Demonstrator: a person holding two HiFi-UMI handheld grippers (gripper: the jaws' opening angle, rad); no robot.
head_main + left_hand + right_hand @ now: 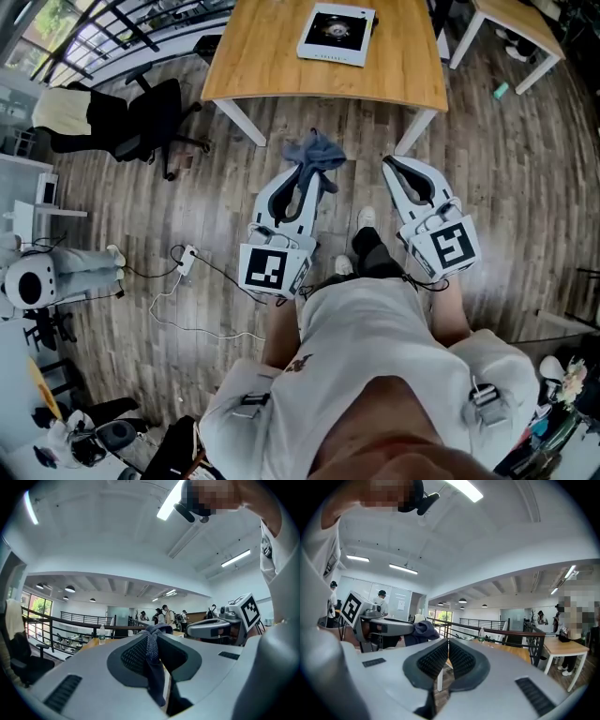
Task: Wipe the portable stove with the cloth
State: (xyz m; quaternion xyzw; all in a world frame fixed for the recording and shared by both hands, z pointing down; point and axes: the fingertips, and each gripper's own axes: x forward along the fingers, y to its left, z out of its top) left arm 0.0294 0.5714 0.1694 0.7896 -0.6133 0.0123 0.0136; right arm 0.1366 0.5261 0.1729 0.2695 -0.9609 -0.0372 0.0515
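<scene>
Left tool (pixel 305 183) clamped on the cloth (pixel 316 150); right tool (pixel 394 167) pressed shut, nothing between its jaws.
Both tools point toward 12 o'clock over the wooden floor (pixel 525 159), the right one at 3 o'clock of the left. The grey-blue cloth bunches out past the left tool's tips. Beyond, at 12 o'clock, a wooden worktop (pixel 272 66) carries a flat box (pixel 336 34); a black office chair (pixel 141 122) sits at 10 o'clock.

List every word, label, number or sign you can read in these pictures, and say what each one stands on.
None can be read.
White box on the wooden table: print under its dark picture, too small to read.
Posted sheet, far off: too blurred to read.
Left claw and right claw: their cubes bear square black-and-white patterns, no letters.
</scene>
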